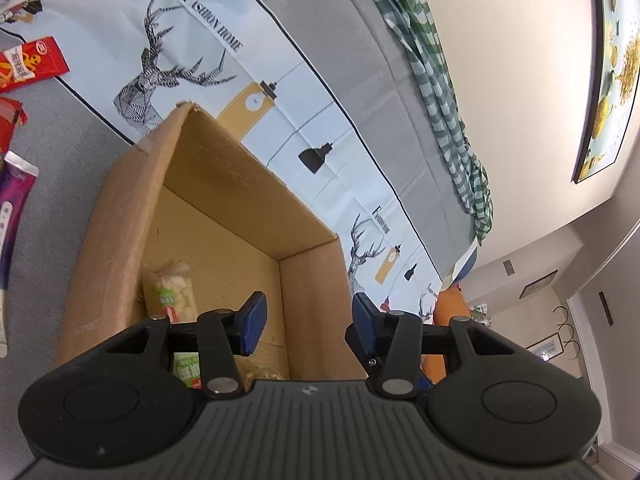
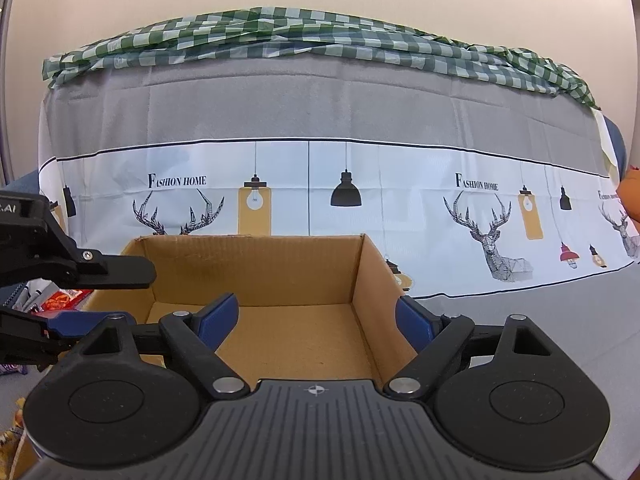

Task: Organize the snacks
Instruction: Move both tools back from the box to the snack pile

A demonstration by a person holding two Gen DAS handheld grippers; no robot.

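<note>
An open cardboard box (image 1: 224,184) stands on the grey sofa seat; it also shows in the right wrist view (image 2: 256,268). A clear bag of pale snacks with a green label (image 1: 170,294) lies on the box floor by its left wall. My left gripper (image 1: 308,320) is open and empty, over the box's near right corner. My right gripper (image 2: 316,320) is open and empty, over the box's near edge. The left gripper's fingers (image 2: 116,270) reach in from the left in the right wrist view. A red snack packet (image 1: 30,62) and a purple packet (image 1: 12,208) lie outside the box.
A printed cloth with deer and lamps (image 2: 360,196) covers the sofa back, with a green checked cloth (image 2: 304,36) along its top. More packets (image 2: 60,300) lie left of the box. An orange cushion (image 1: 450,312) sits at the right.
</note>
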